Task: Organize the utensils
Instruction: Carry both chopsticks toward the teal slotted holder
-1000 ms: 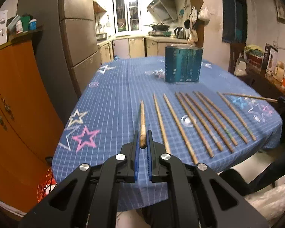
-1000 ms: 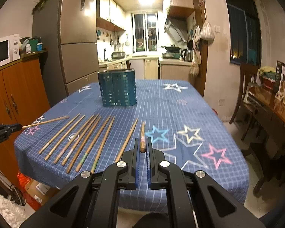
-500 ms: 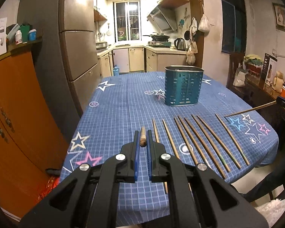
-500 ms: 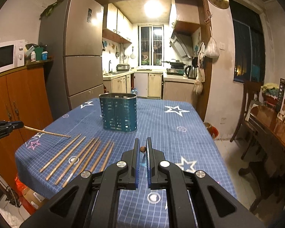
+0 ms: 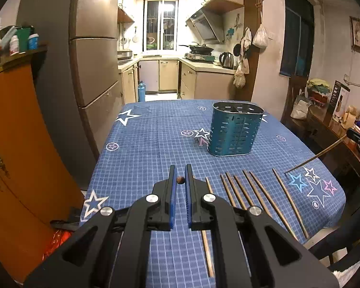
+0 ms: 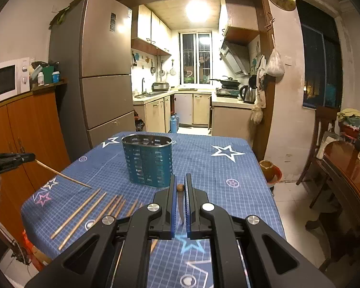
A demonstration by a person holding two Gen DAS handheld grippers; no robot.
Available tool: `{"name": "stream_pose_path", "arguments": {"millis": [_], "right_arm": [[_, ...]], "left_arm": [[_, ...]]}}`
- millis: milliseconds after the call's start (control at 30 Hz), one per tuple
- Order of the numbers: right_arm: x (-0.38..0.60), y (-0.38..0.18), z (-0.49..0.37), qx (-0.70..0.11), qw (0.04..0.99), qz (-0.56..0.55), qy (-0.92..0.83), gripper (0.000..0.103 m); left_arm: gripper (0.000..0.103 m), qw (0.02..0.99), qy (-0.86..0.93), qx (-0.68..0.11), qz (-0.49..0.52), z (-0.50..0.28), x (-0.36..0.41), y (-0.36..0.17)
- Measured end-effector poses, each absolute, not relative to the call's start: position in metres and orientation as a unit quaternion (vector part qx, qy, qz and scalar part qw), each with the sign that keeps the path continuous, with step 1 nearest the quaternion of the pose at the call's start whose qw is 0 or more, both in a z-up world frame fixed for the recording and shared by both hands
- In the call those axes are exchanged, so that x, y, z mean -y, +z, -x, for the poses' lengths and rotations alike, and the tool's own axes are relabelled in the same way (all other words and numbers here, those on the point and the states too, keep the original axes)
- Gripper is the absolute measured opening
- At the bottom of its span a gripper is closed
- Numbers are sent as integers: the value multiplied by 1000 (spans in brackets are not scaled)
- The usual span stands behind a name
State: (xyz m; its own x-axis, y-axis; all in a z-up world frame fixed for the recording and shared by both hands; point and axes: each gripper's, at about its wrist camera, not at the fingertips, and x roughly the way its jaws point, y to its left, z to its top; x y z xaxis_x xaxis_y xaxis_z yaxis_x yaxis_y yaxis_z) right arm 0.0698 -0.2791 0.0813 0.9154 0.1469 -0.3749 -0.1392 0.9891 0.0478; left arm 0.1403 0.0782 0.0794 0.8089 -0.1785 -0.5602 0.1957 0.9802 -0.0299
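Each gripper is shut on one wooden chopstick, held above the table. My left gripper (image 5: pixel 180 180) holds a chopstick (image 5: pixel 180 180) that shows end-on. My right gripper (image 6: pixel 180 187) holds a chopstick (image 6: pixel 180 187) that hangs down behind the fingers. Each held stick also shows from the other view: the right one (image 5: pixel 314 158) and the left one (image 6: pixel 62 174). A blue perforated utensil holder (image 5: pixel 234 130) stands upright and empty on the table, ahead of both grippers (image 6: pixel 148 159). Several chopsticks (image 5: pixel 252 192) lie in a row on the blue cloth (image 6: pixel 93 206).
The table with a blue star-patterned cloth (image 5: pixel 151 144) ends at a near edge below the grippers. An orange cabinet (image 5: pixel 14 144) and a fridge (image 5: pixel 93 67) stand to the left. A wooden side table (image 6: pixel 348 168) and a chair (image 6: pixel 324 129) stand to the right.
Both grippers have lifted their chopsticks off the cloth and tilted them up, so the sticks point downward. The row on the table has stayed put.
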Motion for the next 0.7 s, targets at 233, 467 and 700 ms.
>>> {"name": "stream_pose_path", "arguments": {"millis": [233, 467, 700], "right_arm": [[279, 95, -105, -196, 977, -14, 79, 7], [281, 113, -129, -193, 978, -21, 81, 7], [277, 137, -144, -181, 979, -17, 88, 7]], "left_arm": [[5, 949, -98, -299, -15, -179, -72, 88], [5, 955, -99, -278, -13, -201, -68, 115], [5, 959, -113, -258, -7, -207, -58, 137]]}}
